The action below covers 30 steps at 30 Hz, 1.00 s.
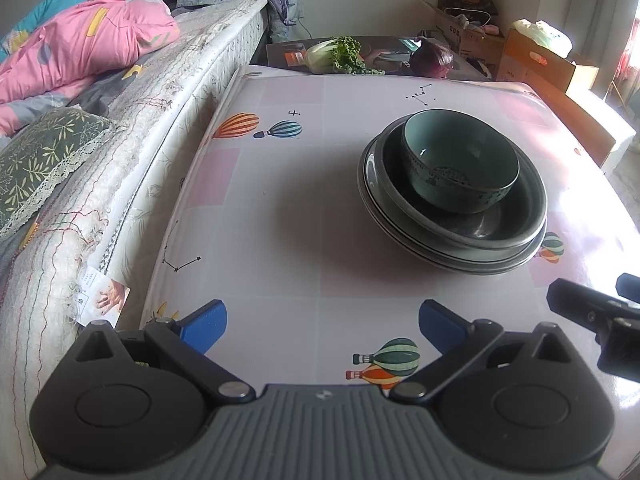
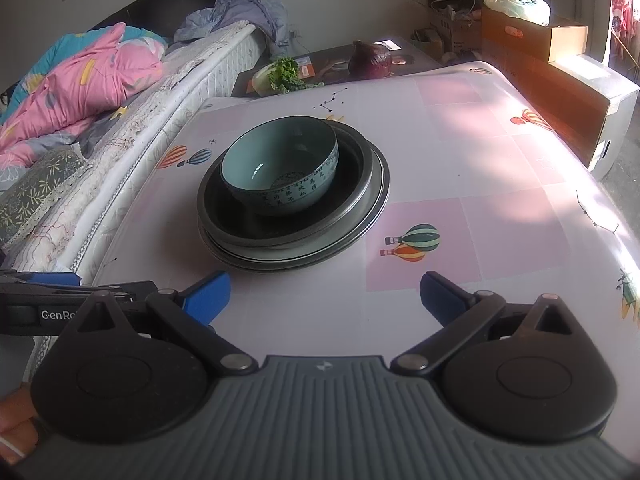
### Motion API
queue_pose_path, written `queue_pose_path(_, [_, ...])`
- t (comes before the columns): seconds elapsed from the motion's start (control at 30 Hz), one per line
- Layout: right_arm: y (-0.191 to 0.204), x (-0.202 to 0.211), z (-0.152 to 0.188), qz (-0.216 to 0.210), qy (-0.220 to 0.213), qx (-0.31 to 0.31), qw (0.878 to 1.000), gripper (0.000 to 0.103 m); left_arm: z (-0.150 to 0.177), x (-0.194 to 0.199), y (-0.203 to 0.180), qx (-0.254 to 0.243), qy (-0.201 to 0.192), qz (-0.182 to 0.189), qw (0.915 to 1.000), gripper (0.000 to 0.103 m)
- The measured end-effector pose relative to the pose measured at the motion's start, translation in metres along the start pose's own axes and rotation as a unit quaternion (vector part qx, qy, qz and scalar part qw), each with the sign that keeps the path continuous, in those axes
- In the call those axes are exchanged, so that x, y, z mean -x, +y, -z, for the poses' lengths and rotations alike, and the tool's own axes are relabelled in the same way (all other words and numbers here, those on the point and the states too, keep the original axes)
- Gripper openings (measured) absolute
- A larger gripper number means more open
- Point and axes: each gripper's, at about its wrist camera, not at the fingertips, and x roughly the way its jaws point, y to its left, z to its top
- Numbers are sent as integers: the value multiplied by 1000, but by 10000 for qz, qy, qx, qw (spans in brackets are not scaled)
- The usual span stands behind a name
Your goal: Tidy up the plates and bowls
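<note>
Bowl (image 2: 280,166) sits nested atop stacked plates (image 2: 352,236) mid-table (image 2: 460,152); left gripper (image 1: 322,326) and right gripper (image 2: 325,300) hover near the stack, jaws apart, empty; stacking appears finished, likely only withdrawal remaining.

bowl (image 2: 280,168) sat in plates (image 2: 352,236), stacked mid-table (image 2: 460,152) | bed (image 2: 132,120) along table's left edge | board (image 2: 320,66) behind far edge, bearing leafy vegetable (image 2: 280,74) left, cabbage (image 2: 370,60) right | boxes (image 2: 532,38) far right
</note>
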Motion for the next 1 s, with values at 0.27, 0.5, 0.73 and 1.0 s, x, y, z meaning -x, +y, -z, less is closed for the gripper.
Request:
queue_pose_path(0.27, [1,0,0,-11,19,18,10000,102,-1,1,0,-3,7,7,10000,103])
queue_pose_path(0.5, [1,0,-1,-12,19,25,10000,102,0,1,-1,-8,3,6,10000,103])
queue_pose_path(0.73, [2,0,-1,-13,22,35,10000,102,-1,1,0,-8,4,7,10000,103])
queue_pose_path(1.0, [3,0,-1,-15,34,23,10000,102,2,-1,-1,-24,31,3,10000,103])
